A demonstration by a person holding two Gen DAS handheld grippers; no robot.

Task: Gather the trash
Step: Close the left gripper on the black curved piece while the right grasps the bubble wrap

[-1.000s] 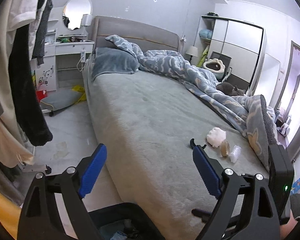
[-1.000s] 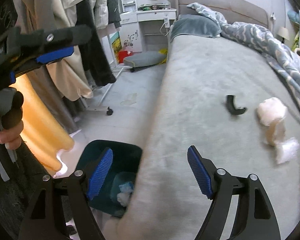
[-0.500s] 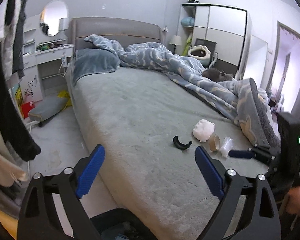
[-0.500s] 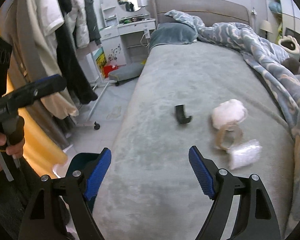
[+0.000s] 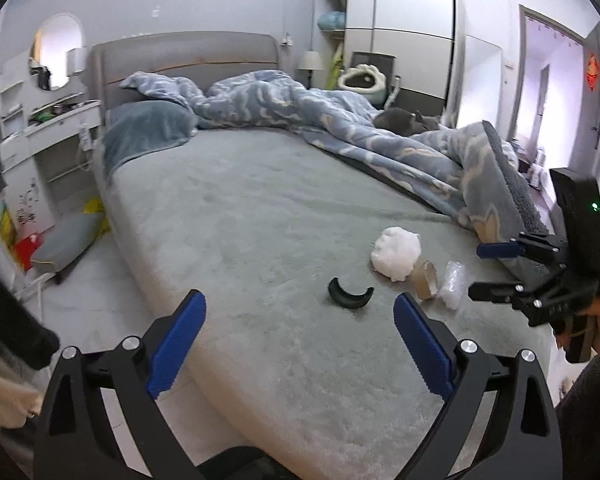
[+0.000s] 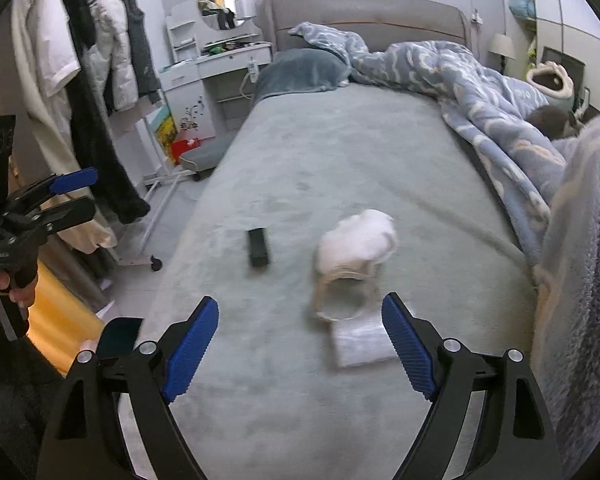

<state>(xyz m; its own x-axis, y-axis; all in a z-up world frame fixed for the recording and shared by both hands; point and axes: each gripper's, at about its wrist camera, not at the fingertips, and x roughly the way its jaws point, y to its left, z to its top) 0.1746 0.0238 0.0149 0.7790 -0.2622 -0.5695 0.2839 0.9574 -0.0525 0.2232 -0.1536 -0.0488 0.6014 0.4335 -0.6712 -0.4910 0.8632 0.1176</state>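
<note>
Trash lies on the grey bed (image 5: 260,208): a black curved piece (image 5: 350,295), a white crumpled tissue (image 5: 396,252), a cardboard ring (image 5: 425,280) and a clear plastic wrap (image 5: 452,284). My left gripper (image 5: 296,304) hovers just short of the black piece, its jaws opening with nothing between them. My right gripper (image 6: 300,304) hangs over the ring (image 6: 340,304) and the plastic wrap (image 6: 360,344), jaws also opening and empty. The tissue (image 6: 356,246) and black piece (image 6: 259,247) lie beyond it. Each gripper shows in the other's view: right gripper (image 5: 478,271), left gripper (image 6: 92,191).
A dark bin (image 6: 118,336) stands on the floor by the bed's near corner. A blue duvet (image 5: 380,136) is heaped along the bed's right side, with a grey cat (image 5: 404,120) on it. Hanging clothes (image 6: 80,92) and a white dresser (image 6: 216,68) stand left.
Both grippers have swung from the bin and bed edge toward the trash on the bed. The right one now hangs close over the ring and plastic. Both jaws stand a little wider.
</note>
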